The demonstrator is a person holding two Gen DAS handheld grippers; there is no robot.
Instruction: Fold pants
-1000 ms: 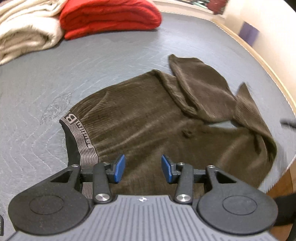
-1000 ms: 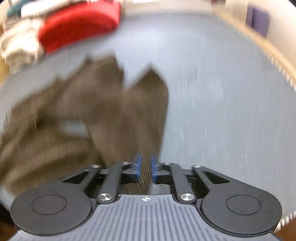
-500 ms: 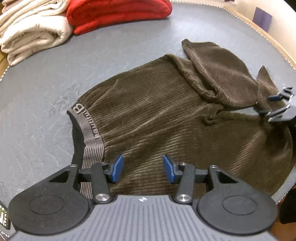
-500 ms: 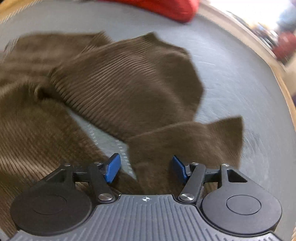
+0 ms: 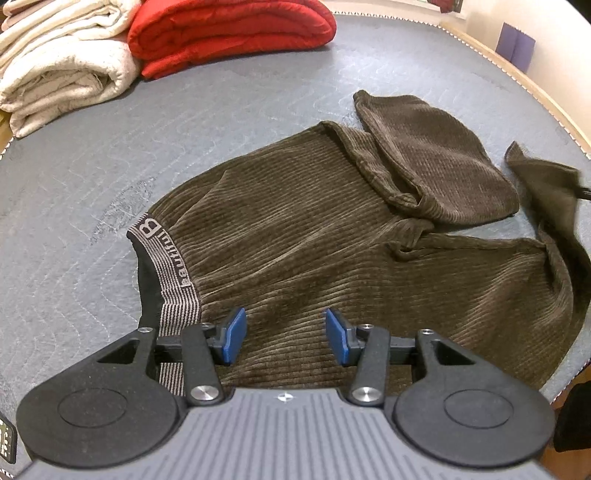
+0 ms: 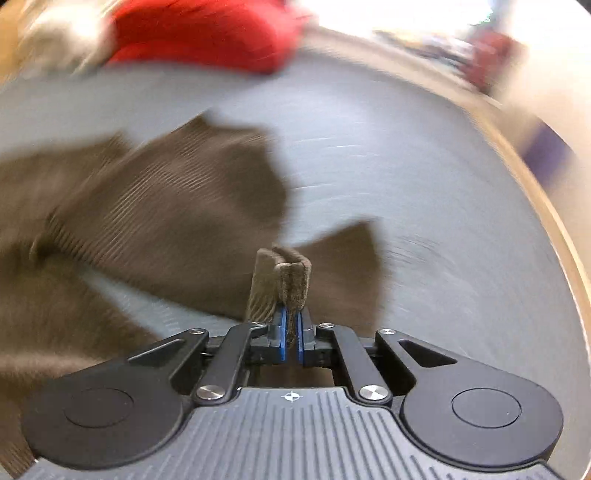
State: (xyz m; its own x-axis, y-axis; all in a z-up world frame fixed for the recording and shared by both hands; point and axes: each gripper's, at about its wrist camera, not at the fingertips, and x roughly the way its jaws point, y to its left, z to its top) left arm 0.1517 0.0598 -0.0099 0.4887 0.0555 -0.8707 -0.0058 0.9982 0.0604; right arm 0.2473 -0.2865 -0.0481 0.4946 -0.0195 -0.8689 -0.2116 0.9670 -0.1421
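Brown corduroy pants (image 5: 314,229) lie crumpled on the grey padded table (image 5: 110,155), with the striped waistband (image 5: 166,258) at the left and the legs folded over at the right. My left gripper (image 5: 282,334) is open and empty, hovering over the pants near the waistband. My right gripper (image 6: 290,332) is shut on a pinched fold of the near pant leg (image 6: 284,280) and lifts it off the table. The right wrist view is motion-blurred. The lifted leg also shows at the right edge of the left wrist view (image 5: 546,188).
A folded red blanket (image 5: 229,33) and folded cream blankets (image 5: 62,70) sit at the far left of the table. The table's wooden edge (image 5: 517,85) curves along the right. A purple item (image 5: 515,44) stands by the wall beyond it.
My right gripper was open over the pant leg half a second ago; it has closed on the leg's fabric and is moving with it. My left gripper stays open over the waist area.
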